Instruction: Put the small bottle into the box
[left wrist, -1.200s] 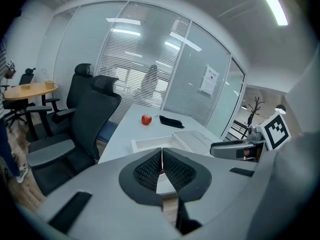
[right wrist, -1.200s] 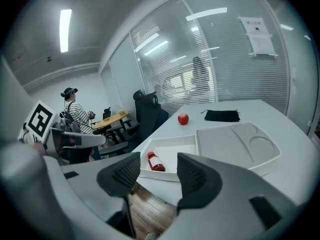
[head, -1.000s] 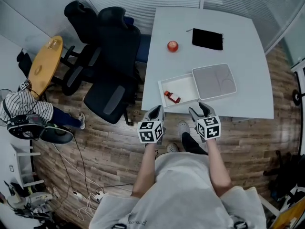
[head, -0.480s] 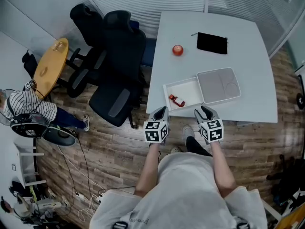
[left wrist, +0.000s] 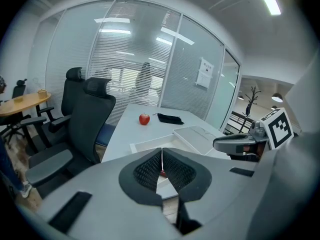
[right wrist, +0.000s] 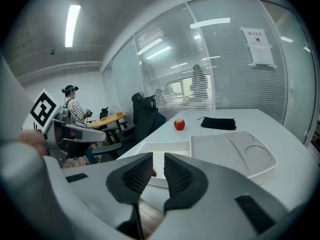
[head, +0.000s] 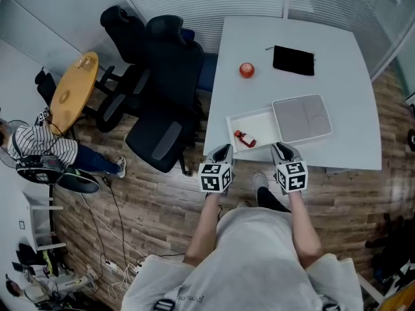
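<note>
Inside the box (head: 260,122) lies the small bottle (head: 245,138) — left claw (head: 222,151) closed, right claw (head: 283,150) closing, empty.

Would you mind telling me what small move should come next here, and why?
Probably none toward the box: the small bottle already lies inside the open box, with its lid beside it. I would let the right gripper, whose jaws are closing on nothing, finish shutting, and rest it and the shut left gripper just short of the table.
</note>
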A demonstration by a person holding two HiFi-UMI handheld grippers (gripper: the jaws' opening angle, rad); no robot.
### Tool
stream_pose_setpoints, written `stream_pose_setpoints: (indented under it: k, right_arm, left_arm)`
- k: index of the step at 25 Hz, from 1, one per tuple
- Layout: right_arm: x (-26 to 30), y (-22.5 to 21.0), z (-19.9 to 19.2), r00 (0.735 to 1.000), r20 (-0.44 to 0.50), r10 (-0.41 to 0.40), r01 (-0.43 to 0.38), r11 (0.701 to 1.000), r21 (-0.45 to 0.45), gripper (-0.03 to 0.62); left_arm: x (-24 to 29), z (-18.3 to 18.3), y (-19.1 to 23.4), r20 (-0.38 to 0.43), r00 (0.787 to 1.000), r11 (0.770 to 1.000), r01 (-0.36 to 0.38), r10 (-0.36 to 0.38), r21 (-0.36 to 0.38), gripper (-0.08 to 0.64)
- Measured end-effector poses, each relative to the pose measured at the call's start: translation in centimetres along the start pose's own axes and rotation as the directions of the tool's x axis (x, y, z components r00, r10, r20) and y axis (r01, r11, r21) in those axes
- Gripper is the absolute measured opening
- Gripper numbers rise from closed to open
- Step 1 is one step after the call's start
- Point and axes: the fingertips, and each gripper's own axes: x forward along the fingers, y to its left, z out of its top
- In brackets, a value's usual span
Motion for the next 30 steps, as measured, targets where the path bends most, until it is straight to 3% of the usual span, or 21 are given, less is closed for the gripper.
stream_pose_setpoints:
  k: [7,18,30]
  right_arm:
    - [0.0,-0.3,0.4,1.0,0.018,-0.009,0.008,1.0,0.025,0.018]
    - [-0.4,0.0,-0.3,1.0,0.013,0.01,-0.011,0.998,0.059,0.015]
    - [-0.4,0.2,-0.5,1.0,-0.004,0.009,-0.009,1.0,0.026,0.015]
  left_arm:
    - [0.0,-0.2,0.0,-0.009,1.0,1.0,-0.002,0.002,0.0,0.029]
    - [-0.1,-1.1,0.1,-0.016,1.0,1.0,-0.001,0.0,-0.015,0.029]
    - [0.1,-1.3,-0.2,-0.019,1.0,1.0,0.007,-0.007,-0.007,0.029]
